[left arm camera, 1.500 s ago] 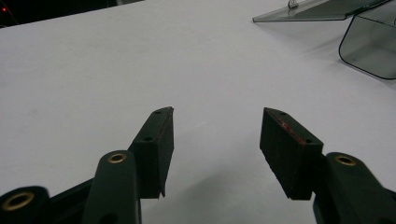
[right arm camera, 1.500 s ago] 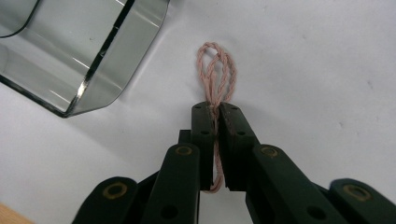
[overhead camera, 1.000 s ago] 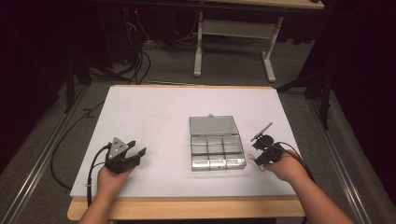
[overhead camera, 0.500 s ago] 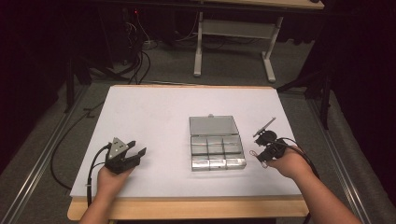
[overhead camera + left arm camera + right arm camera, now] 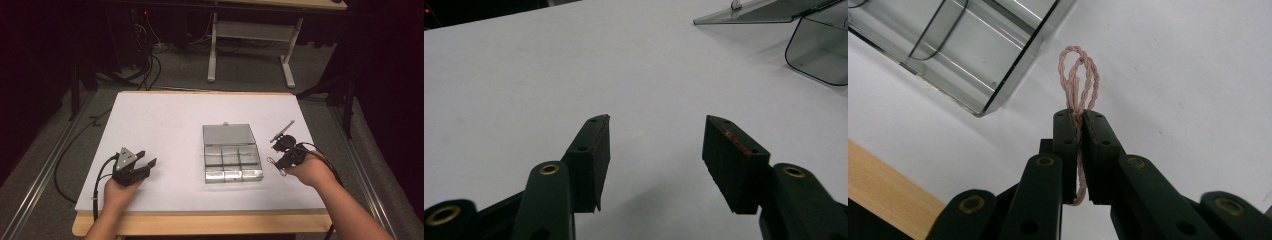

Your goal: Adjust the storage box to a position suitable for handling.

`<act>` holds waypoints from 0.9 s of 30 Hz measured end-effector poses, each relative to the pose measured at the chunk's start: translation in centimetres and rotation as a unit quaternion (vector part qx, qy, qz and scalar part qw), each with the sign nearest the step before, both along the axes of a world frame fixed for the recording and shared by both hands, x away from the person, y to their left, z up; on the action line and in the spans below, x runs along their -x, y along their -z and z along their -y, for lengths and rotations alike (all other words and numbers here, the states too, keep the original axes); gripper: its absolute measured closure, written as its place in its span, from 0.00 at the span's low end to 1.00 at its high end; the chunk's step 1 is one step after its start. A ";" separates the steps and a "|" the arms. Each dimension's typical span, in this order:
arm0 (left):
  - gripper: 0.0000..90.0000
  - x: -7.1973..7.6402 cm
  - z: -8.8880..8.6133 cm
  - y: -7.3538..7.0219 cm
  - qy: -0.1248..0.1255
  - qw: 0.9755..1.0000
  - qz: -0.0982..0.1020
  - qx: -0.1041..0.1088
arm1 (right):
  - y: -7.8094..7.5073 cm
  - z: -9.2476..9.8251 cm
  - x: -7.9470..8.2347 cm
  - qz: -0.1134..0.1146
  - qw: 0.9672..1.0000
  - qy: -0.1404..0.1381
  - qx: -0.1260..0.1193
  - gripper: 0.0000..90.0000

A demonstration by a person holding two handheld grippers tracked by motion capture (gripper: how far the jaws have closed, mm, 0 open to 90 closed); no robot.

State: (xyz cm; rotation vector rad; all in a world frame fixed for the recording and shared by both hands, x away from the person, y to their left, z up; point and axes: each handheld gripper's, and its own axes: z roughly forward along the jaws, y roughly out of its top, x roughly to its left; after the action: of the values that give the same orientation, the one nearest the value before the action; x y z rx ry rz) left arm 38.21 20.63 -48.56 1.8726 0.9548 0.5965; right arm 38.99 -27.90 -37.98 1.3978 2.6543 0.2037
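Observation:
My right gripper (image 5: pixel 1080 117) is shut on a loop of pink twisted cord (image 5: pixel 1079 75), which sticks out past the tips and hangs above the white table top. In the high view this gripper (image 5: pixel 280 162) is held just right of a clear compartment box (image 5: pixel 231 161), close to its front right corner (image 5: pixel 963 50). The box's lid (image 5: pixel 228 134) lies open towards the back. My left gripper (image 5: pixel 145 162) rests at the front left of the table. Its jaws stand open (image 5: pixel 656 132) with nothing between them, pointing towards the box (image 5: pixel 819 55).
The white table top (image 5: pixel 165 125) has a wooden front edge (image 5: pixel 200 222). A black cable (image 5: pixel 100 175) trails from the left gripper over that edge. Table legs and cables stand on the floor behind.
The right hand has lifted a little with the pink cord in its jaws. The left hand has stayed where it was.

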 end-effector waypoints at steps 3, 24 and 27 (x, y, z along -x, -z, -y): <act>0.50 0.0 0.0 0.0 0.000 1.000 0.000 0.000 | -0.3 -0.5 0.0 0.000 1.000 -0.006 0.000 0.95; 0.50 0.0 0.0 0.0 0.000 1.000 0.001 0.003 | -0.6 -4.0 -0.5 -0.003 0.999 -0.049 -0.002 0.95; 0.50 0.0 0.0 0.0 0.000 1.000 0.001 0.003 | -0.6 -4.4 -0.7 -0.006 0.999 -0.052 -0.002 0.95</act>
State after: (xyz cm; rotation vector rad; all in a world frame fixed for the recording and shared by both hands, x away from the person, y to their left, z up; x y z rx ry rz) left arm 38.22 20.66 -48.57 1.8661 0.9543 0.5940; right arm 39.69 -23.46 -37.40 1.2654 2.7403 0.2138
